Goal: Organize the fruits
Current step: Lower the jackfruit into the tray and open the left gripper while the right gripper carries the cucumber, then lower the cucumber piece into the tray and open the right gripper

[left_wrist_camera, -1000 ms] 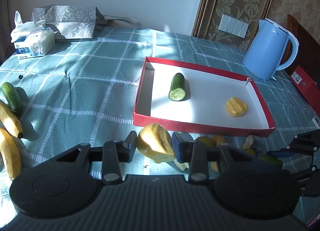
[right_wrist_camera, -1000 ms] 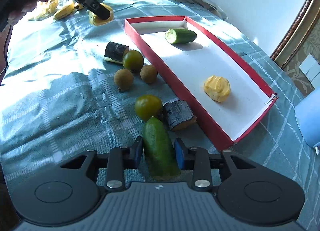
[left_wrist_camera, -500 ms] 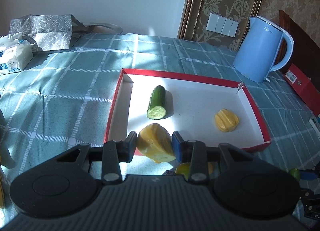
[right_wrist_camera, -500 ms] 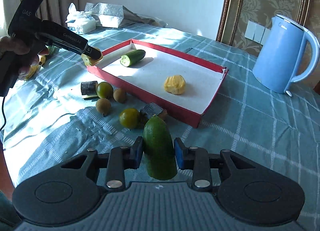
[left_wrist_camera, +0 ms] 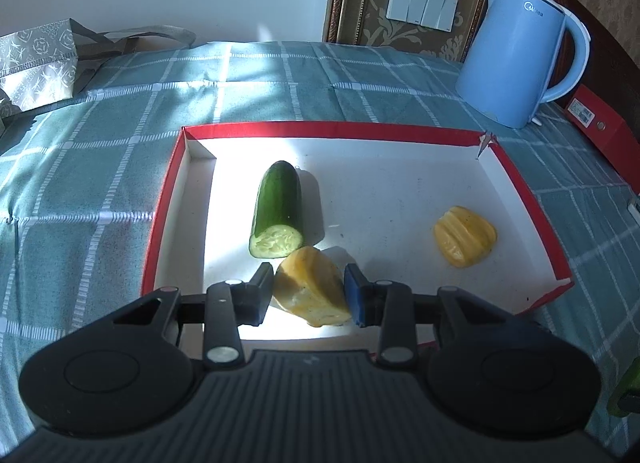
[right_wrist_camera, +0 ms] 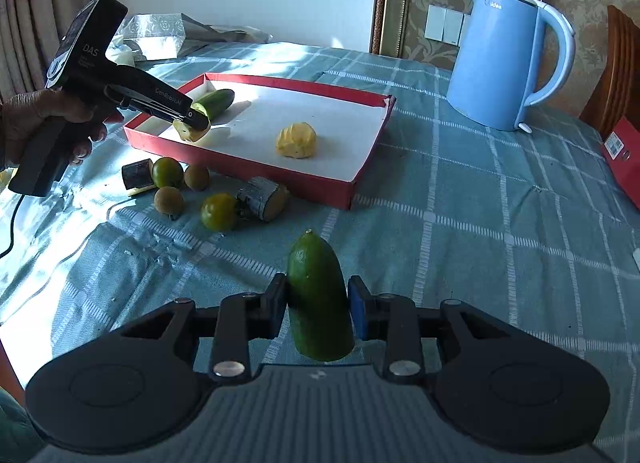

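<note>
1. Right gripper (right_wrist_camera: 317, 313) clamps a cucumber half (right_wrist_camera: 319, 299), waxy and firm, mid-body, above the cloth.
2. Left gripper (left_wrist_camera: 309, 290) squeezes a soft yellow fruit chunk (left_wrist_camera: 310, 286) over the red tray (left_wrist_camera: 160, 219), near-left.
3. Farther in: another cucumber piece (left_wrist_camera: 277, 210).

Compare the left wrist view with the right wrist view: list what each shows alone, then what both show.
Only the left wrist view: the yellow fruit chunk seen close, between the left gripper's fingers over the red tray's near edge.

Only the right wrist view: the green cucumber piece clamped in the right gripper, the small round fruits and dark-skinned pieces on the tablecloth, and the hand holding the left gripper.

Both: the tray, its cut cucumber, yellow piece, blue kettle.
</note>
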Available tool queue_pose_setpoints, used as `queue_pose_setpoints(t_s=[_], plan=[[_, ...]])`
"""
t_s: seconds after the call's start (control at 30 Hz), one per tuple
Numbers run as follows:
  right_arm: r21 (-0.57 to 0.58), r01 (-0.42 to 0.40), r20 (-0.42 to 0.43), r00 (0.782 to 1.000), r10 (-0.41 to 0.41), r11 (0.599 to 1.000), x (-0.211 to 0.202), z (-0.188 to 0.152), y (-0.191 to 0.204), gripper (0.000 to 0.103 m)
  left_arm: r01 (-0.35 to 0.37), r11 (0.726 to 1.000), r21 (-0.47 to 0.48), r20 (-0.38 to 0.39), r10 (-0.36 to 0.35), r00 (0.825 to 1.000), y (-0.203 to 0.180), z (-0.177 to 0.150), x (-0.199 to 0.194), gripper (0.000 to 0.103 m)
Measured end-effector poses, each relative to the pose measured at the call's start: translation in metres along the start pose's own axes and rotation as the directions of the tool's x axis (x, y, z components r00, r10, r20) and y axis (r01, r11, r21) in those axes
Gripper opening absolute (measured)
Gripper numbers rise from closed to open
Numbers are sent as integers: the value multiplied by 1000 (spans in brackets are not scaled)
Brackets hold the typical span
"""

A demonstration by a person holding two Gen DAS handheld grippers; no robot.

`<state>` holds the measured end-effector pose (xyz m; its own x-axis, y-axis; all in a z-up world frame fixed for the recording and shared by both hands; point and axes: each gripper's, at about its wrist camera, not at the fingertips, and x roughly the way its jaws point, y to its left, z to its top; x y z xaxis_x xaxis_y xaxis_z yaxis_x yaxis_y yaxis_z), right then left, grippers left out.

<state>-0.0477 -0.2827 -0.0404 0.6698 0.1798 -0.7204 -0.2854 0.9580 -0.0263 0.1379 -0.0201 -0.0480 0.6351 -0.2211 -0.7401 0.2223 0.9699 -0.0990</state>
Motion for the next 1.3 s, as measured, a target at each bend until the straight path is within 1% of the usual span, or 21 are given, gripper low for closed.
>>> queue_pose_setpoints(t_s=[0.1, 0.17, 0.2, 0.23, 0.3, 0.33, 0.5, 0.63, 0.7, 0.83, 0.93, 1.03, 1.17, 1.23, 1.3], plan=[[4, 1, -9, 1000, -1, 1000, 4, 0, 4, 33, -19, 1000, 10, -18, 20, 1000, 1, -4, 3, 35], [5, -4, -9, 1000, 4, 1000, 5, 1, 7, 33, -30, 999, 11, -21, 31, 999, 3, -6, 1, 39], [0, -5, -5, 1000, 6, 1000, 6, 3, 9, 33, -38, 999, 11, -8, 38, 999, 5, -7, -3, 47], [-4, -7, -2, 1000, 7, 1000, 6, 5, 10, 32, -48, 999, 9, 9, 48, 999, 6, -8, -8, 62], [-6, -12, 9, 1000, 12, 1000, 6, 9, 13, 33, -72, 997, -1, 38, 72, 997, 9, -9, -17, 78], [-10, -18, 14, 1000, 18, 1000, 7, 12, 14, 33, -84, 996, -4, 55, 84, 995, 11, -9, -26, 79], [-33, -33, 71, 997, 35, 999, 5, 34, 23, 32, -119, 992, -33, 129, 122, 984, 23, -14, -67, 79], [-87, -44, 119, 991, 54, 995, 11, 59, 34, 33, -141, 986, -88, 157, 154, 976, 38, -31, -105, 80], [-104, -51, 144, 987, 65, 993, 20, 75, 40, 33, -144, 983, -115, 150, 160, 976, 46, -41, -117, 80], [-131, -62, 165, 983, 84, 989, 44, 101, 50, 33, -179, 967, -180, 128, 203, 971, 63, -69, -142, 80], [-120, -84, 142, 985, 101, 989, 73, 117, 56, 33, -214, 953, -215, 99, 239, 966, 73, -87, -152, 80], [-117, -82, 124, 988, 97, 990, 96, 125, 60, 33, -241, 941, -239, 78, 266, 961, 79, -103, -162, 80], [-95, -86, 65, 994, 93, 992, 129, 132, 61, 33, -254, 927, -275, 60, 280, 958, 83, -115, -171, 80], [-83, -99, 40, 994, 102, 992, 141, 133, 61, 33, -266, 924, -273, 50, 290, 956, 83, -120, -174, 80], [-109, -85, 46, 995, 90, 990, 148, 133, 64, 32, -279, 922, -268, 47, 301, 952, 80, -124, -177, 80]])
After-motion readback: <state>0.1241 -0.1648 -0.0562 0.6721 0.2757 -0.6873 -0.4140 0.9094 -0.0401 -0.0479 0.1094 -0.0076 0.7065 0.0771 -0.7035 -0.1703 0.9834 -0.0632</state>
